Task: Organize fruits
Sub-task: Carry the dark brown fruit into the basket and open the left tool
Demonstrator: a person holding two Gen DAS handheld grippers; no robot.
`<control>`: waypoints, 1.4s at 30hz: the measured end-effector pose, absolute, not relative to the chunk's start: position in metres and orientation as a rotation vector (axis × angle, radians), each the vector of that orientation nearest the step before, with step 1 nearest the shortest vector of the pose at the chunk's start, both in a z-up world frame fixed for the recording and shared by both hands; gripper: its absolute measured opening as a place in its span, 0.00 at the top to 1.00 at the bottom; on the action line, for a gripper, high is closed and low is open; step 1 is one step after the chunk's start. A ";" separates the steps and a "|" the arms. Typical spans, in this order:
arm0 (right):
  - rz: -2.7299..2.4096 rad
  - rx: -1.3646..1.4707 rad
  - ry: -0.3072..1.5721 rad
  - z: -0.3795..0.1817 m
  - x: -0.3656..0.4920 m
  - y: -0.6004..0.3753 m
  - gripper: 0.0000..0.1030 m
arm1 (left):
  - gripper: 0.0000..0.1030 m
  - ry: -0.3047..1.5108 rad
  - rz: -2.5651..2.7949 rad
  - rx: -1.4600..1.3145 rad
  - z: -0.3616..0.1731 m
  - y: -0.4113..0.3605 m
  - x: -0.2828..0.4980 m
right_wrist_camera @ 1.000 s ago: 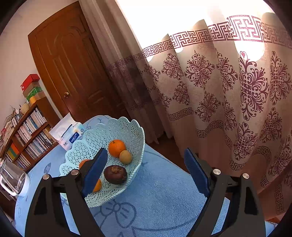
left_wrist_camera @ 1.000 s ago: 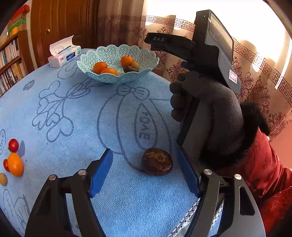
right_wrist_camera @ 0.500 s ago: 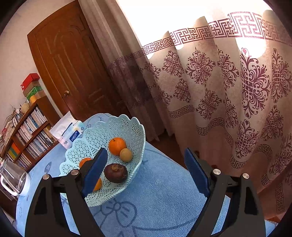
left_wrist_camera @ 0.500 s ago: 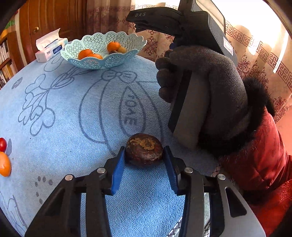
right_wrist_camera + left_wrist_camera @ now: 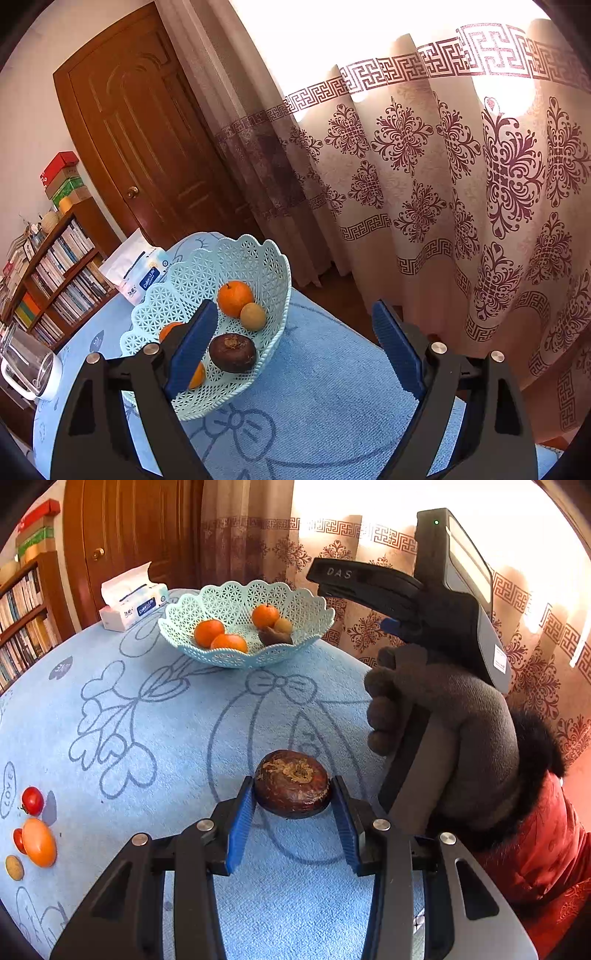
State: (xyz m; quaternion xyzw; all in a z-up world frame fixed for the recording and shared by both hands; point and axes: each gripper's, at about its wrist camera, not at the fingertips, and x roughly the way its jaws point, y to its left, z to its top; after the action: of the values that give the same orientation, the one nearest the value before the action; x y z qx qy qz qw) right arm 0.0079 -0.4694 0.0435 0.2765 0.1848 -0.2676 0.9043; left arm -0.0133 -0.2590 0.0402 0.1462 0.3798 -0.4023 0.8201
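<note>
Left tongs [image 5: 291, 799] are clamped on the dark brown fruit [image 5: 291, 782]; both blue pads press its sides, and the jaws closed onto it within the last second, no gap visible now. Fruit sits flat between the pads, stem scar up, wide axis running pad to pad, so the grip is across its broadest line. It looks just clear of the blue desk [image 5: 147, 709] cloth, or barely off it; cannot tell for certain. The relation that matters: the mint lattice basket [image 5: 314, 607] lies far and slightly left of the left tongs, well apart, with open cloth between. So the carry reads as straight away from the camera and up over the scalloped rim. Basket already holds three oranges [image 5: 208, 632], a small tan fruit and another dark brown one, free space looks best on the near-left side. Right tongs [image 5: 291, 343] hang released, jaws wide, nothing between them, hovering just beside the basket's near right rim; that hand [image 5: 443, 731] in its grey glove is nearer the basket, but the left one has the fruit. Risk: the right tool sits close to the drop path. Loose fruit remains at the near left of the desk: a cherry tomato [image 5: 32, 800], an orange oval fruit [image 5: 38, 842], a small tan one [image 5: 14, 867].
</note>
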 end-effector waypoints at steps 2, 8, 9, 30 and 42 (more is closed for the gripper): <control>-0.554 0.574 0.381 0.043 0.007 -0.470 0.16 | 0.59 0.783 -0.830 0.296 0.047 -0.262 0.000; -0.551 0.580 0.381 0.043 0.007 -0.472 0.16 | 0.59 0.731 -0.759 0.246 0.065 -0.275 0.043; -0.551 0.580 0.381 0.043 0.007 -0.472 0.16 | 0.59 0.722 -0.752 0.241 0.068 -0.277 0.048; -0.537 0.589 0.388 0.042 0.009 -0.472 0.16 | 0.40 0.683 -0.612 0.192 0.070 -0.282 0.107; -0.541 0.592 0.384 0.043 0.008 -0.473 0.16 | 0.22 0.705 -0.591 0.218 0.057 -0.276 0.092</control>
State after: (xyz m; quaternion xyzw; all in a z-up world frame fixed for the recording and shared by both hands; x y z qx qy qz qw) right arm 0.0080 -0.4731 0.0430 0.2866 0.1859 -0.2619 0.9026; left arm 0.0918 -0.2759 0.0571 0.1050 0.3395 -0.2844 0.8904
